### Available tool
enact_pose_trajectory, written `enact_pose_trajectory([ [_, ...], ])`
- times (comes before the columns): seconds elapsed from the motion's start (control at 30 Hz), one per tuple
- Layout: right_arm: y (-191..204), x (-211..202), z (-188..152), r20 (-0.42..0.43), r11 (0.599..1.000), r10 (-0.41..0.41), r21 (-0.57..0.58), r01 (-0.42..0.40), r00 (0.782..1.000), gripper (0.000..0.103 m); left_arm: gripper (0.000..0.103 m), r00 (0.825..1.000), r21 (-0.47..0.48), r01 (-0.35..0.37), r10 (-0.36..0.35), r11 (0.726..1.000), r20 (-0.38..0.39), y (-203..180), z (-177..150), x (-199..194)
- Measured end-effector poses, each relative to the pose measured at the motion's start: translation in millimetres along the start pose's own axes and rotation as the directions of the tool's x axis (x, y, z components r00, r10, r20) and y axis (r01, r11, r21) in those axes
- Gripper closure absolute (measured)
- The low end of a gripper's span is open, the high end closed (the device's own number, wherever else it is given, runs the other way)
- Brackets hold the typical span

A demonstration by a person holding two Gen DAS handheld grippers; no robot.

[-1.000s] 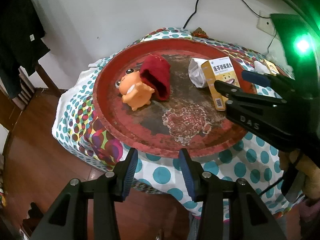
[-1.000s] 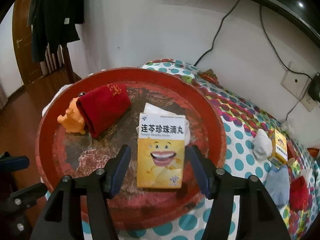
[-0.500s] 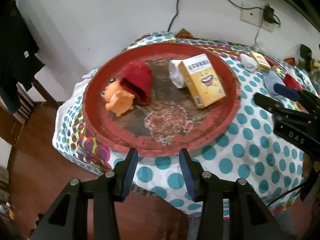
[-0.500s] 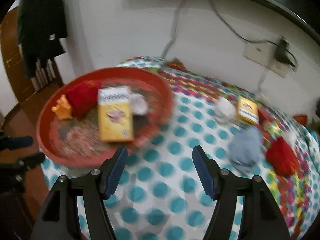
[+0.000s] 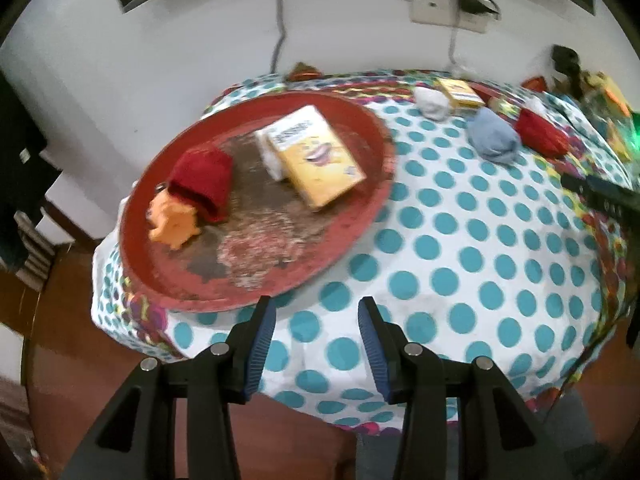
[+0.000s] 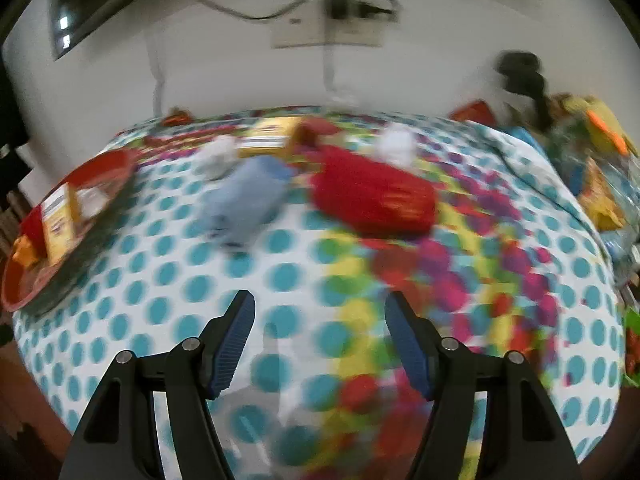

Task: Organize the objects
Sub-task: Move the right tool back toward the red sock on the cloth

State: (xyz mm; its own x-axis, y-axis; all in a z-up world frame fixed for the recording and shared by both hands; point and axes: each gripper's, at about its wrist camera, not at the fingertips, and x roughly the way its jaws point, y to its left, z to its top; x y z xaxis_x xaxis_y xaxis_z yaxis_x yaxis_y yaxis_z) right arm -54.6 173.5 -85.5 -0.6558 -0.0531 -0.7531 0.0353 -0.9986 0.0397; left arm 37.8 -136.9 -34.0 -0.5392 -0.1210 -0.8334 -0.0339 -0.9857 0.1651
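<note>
A round red tray at the table's left holds a yellow smiley box, a white cloth, a red cloth and an orange toy. Further right on the dotted tablecloth lie a blue-grey cloth, a red cloth bundle, white bundles and a small yellow box. My left gripper hangs open and empty over the table's near edge, just below the tray. My right gripper is open and empty above the cloth, short of the blue-grey and red bundles.
The right wrist view is motion-blurred. A heap of colourful packets crowds the table's far right. The wall with a socket and cables stands close behind the table. A wooden floor drops away at the left.
My right gripper let go of the yellow smiley box, which now lies on the tray, and swung right toward the loose bundles with wider jaws. My left gripper shifted right along the table edge.
</note>
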Motion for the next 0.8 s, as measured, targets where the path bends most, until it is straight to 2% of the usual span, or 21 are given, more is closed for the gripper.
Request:
enact_pose_trajectory([
  [0.2,-32.3,16.0,13.1,-0.014,0.999,-0.033,-0.018,0.033,0.999,0.031,0.059,1.0,0.07,0.015,-0.014,0.997,-0.017,-31.8,1.8,2.7],
  [0.33,-36.2,28.5,26.4,-0.015,0.997,-0.027,-0.071,0.025,1.0,0.017,0.059,0.998,0.08,0.061,-0.058,0.995,-0.034,-45.3,12.0,3.8],
  [0.47,-34.0,41.4,39.4,-0.022,0.993,-0.022,-0.114,0.019,1.0,0.016,0.059,0.998,0.111,0.053,-0.048,0.992,-0.045,-59.9,20.4,7.7],
  [0.63,-29.2,58.6,52.9,-0.032,0.99,-0.019,-0.141,0.015,0.999,0.013,0.059,0.994,0.109,0.083,-0.074,0.991,-0.085,-72.8,27.1,16.7],
  [0.8,-19.2,75.1,62.6,-0.033,0.98,-0.034,-0.197,0.027,0.999,0.013,0.059,0.992,0.143,0.073,-0.057,0.987,-0.113,-87.9,32.0,23.1],
])
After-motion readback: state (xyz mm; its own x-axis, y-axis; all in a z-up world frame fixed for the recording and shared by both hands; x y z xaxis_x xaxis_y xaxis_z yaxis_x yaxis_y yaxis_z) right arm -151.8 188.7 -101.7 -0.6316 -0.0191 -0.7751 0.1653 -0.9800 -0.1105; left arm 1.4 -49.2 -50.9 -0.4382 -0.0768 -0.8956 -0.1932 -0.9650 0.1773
